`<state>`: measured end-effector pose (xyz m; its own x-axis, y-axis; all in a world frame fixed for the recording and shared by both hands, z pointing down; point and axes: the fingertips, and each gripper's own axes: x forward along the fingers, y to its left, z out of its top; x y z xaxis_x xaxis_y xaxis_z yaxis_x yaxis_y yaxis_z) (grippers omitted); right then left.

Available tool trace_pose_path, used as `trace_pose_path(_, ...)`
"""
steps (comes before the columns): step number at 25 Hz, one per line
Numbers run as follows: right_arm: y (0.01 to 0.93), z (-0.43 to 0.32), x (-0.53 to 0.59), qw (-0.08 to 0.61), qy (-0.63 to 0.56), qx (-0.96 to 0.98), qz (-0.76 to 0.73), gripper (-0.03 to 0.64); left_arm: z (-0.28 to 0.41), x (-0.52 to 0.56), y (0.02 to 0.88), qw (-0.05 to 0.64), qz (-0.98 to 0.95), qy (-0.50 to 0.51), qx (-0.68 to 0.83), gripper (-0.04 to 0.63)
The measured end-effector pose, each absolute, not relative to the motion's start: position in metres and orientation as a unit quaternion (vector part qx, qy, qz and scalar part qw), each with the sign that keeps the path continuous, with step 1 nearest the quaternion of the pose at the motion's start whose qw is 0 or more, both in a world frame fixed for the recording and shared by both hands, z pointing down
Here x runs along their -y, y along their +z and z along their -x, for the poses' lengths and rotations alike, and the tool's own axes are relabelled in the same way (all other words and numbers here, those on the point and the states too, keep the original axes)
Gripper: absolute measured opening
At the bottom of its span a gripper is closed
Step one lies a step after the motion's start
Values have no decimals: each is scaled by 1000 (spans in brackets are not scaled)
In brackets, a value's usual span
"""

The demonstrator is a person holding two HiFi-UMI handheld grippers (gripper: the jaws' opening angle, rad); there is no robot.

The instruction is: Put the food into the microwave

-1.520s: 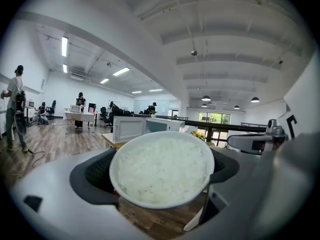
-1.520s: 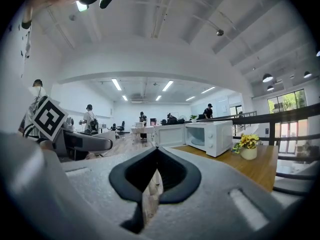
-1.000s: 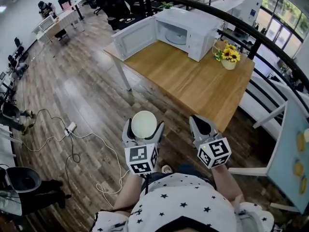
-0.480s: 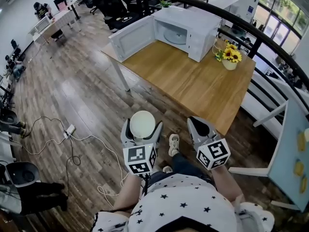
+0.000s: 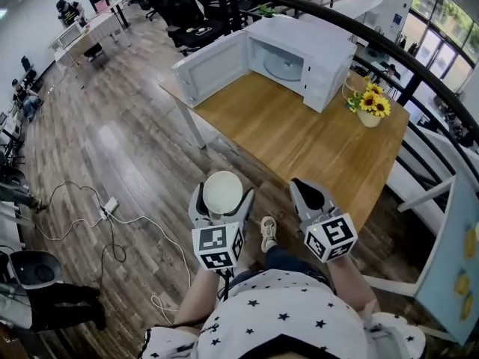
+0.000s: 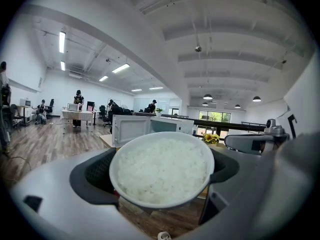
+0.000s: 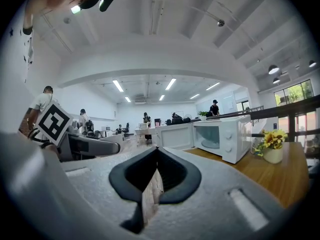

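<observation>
— Rice nearest to us?
— Yes. We have the bowl (image 5: pixel 223 192) of rice (image 6: pixel 162 170) clamped in the left gripper (image 5: pixel 222 200). Its jaws are spread wide, one on each side of the rim. The left gripper view shows the bowl level and filled almost to the top.
— And our right gripper (image 5: pixel 310 197)?
— It is just beside the left one, at about the same height. Its jaws are drawn together with only a thin slit between them, and we see nothing gripped there.
— Below the grippers?
— We see wood floor (image 5: pixel 112 126), and one shoe (image 5: pixel 266 230) between the two grippers. A cable (image 5: pixel 127 215) trails over the boards on our left.
— Then the table (image 5: pixel 299 137)?
— It is ahead of us, well apart from the bowl. We stand off its near corner.
— The microwave (image 5: pixel 322 54)?
— It sits at the table's far end. Its door (image 5: pixel 212 66) is swung open to the left and the round plate (image 5: pixel 287 66) shows inside. Sunflowers (image 5: pixel 370 105) in a pot stand just to its right.
— Farthest off?
— A dark railing (image 5: pixel 419 67) curves behind the table. Beyond it we make out desks (image 5: pixel 90 28) and a few people (image 5: pixel 67 10).
</observation>
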<state>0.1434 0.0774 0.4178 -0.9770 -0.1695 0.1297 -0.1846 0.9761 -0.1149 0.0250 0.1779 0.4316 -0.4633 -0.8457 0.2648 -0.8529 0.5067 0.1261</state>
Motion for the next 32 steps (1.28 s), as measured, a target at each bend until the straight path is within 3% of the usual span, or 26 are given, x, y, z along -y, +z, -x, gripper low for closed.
trace_pose_path(18, 393, -15, 45, 58, 55, 995, -59, 6, 87, -51, 411, 151, -488, 6, 860, 506)
trace_pose_path(32, 404, 32, 119, 67, 63, 995, -48, 6, 135, 30, 417, 157, -485, 10, 860, 508)
